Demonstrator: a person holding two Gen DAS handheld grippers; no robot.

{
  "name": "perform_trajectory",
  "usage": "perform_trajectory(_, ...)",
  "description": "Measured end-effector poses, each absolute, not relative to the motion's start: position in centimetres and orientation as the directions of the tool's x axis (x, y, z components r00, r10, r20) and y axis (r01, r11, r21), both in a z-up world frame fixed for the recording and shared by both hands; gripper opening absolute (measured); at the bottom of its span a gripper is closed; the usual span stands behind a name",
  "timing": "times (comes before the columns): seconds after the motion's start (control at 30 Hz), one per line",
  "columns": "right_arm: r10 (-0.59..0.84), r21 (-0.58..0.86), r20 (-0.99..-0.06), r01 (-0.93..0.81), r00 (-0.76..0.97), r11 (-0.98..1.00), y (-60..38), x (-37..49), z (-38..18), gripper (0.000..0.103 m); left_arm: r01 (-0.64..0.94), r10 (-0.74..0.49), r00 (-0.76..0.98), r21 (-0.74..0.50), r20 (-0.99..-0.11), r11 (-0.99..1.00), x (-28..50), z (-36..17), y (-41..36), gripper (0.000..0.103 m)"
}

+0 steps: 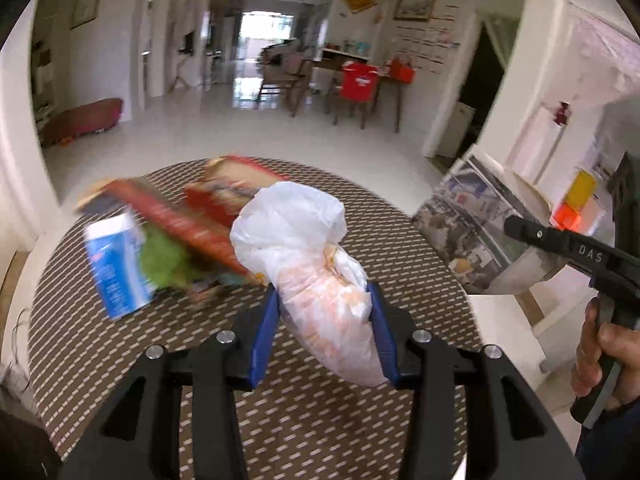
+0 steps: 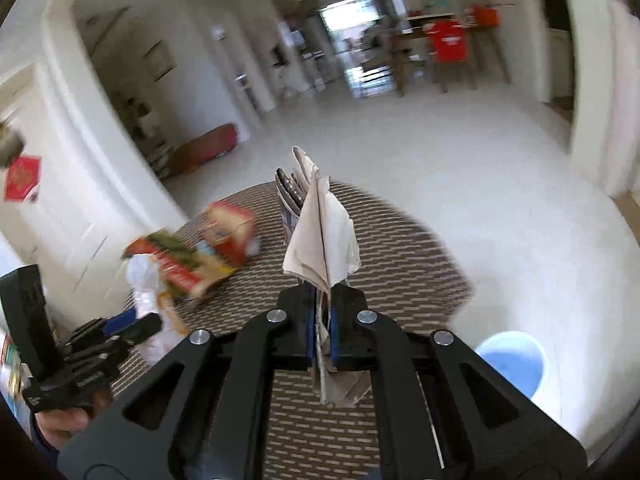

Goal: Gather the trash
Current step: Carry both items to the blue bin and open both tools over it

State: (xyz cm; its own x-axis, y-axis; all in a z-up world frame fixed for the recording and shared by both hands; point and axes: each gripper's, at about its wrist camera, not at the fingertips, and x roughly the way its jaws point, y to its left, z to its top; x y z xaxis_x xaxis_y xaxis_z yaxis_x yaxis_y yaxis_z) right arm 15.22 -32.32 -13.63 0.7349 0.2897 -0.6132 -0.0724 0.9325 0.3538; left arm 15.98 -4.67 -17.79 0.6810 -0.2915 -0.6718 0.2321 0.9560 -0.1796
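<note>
Up off the round bench (image 1: 100, 360), the left tool (image 1: 325, 312) is closed partway on a white plastic bag (image 1: 304, 248) with something orange inside, its blue pads (image 1: 266, 328) pressing the bag's lower half from both sides. Beyond it on the bench lie a blue-and-white carton (image 1: 118, 268) at the left and two red boxes (image 1: 228, 200), blurred. The right tool (image 2: 323, 320) is clamped tight on a folded newspaper (image 2: 320, 236), which stands on edge between its pads and sticks out above the bench. A hand (image 1: 600, 356) grips that tool's handle at the right. On the floor to the right stands a blue bin (image 2: 516, 360).
</note>
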Motion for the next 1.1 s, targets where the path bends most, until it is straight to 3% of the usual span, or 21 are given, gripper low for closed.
perform_trajectory(0.17, 0.124, 0.323, -0.695, 0.153, 0.709, 0.934, -40.3, 14.4, -17.4, 0.005, 0.329, -0.356, 0.654, -0.172, -0.667, 0.928, 17.3, -17.5, -9.7, 0.043)
perform_trajectory(0.27, 0.030, 0.274, -0.784, 0.302, 0.620, 0.913, -44.9, 14.7, -22.4, 0.005, 0.375, -0.386, 0.628, -0.171, -0.676, 0.911, 17.9, -17.7, -12.7, 0.043)
perform_trajectory(0.53, 0.002, 0.208, -0.908, 0.448, 0.418, 0.869, -51.0, 17.2, -34.7, 0.009, 0.452, -0.426, 0.572, -0.163, -0.701, 0.877, 19.5, -18.9, -18.8, 0.043)
perform_trajectory(0.6, 0.031, 0.232, -0.917, 0.471, 0.397, 0.851, -52.1, 17.6, -36.7, 0.032, 0.466, -0.431, 0.560, -0.162, -0.707, 0.870, 19.8, -19.2, -20.0, 0.043)
perform_trajectory(0.63, 0.027, 0.239, -0.915, 0.489, 0.402, 0.839, -52.5, 17.5, -37.1, 0.074, 0.477, -0.436, 0.551, -0.161, -0.711, 0.864, 20.1, -19.3, -20.9, 0.043)
perform_trajectory(0.67, 0.013, 0.239, -0.910, 0.498, 0.415, 0.833, -52.8, 17.3, -37.1, 0.080, 0.485, -0.439, 0.546, -0.158, -0.713, 0.860, 20.2, -19.4, -21.7, 0.043)
perform_trajectory(0.83, -0.004, 0.284, -0.883, 0.543, 0.469, 0.791, -54.4, 14.8, -35.5, 0.084, 0.545, -0.466, 0.499, -0.153, -0.730, 0.824, 20.8, -20.4, -26.2, 0.043)
perform_trajectory(0.93, -0.069, 0.307, -0.836, 0.568, 0.544, 0.764, -55.6, 11.5, -31.4, 0.090, 0.597, -0.495, 0.454, -0.160, -0.741, 0.786, 20.9, -21.4, -30.1, 0.043)
perform_trajectory(1.1, -0.163, 0.334, -0.748, 0.578, 0.643, 0.745, -56.5, 8.0, -24.8, 0.092, 0.671, -0.533, 0.345, -0.194, -0.773, 0.715, 21.3, -24.1, -37.0, 0.043)
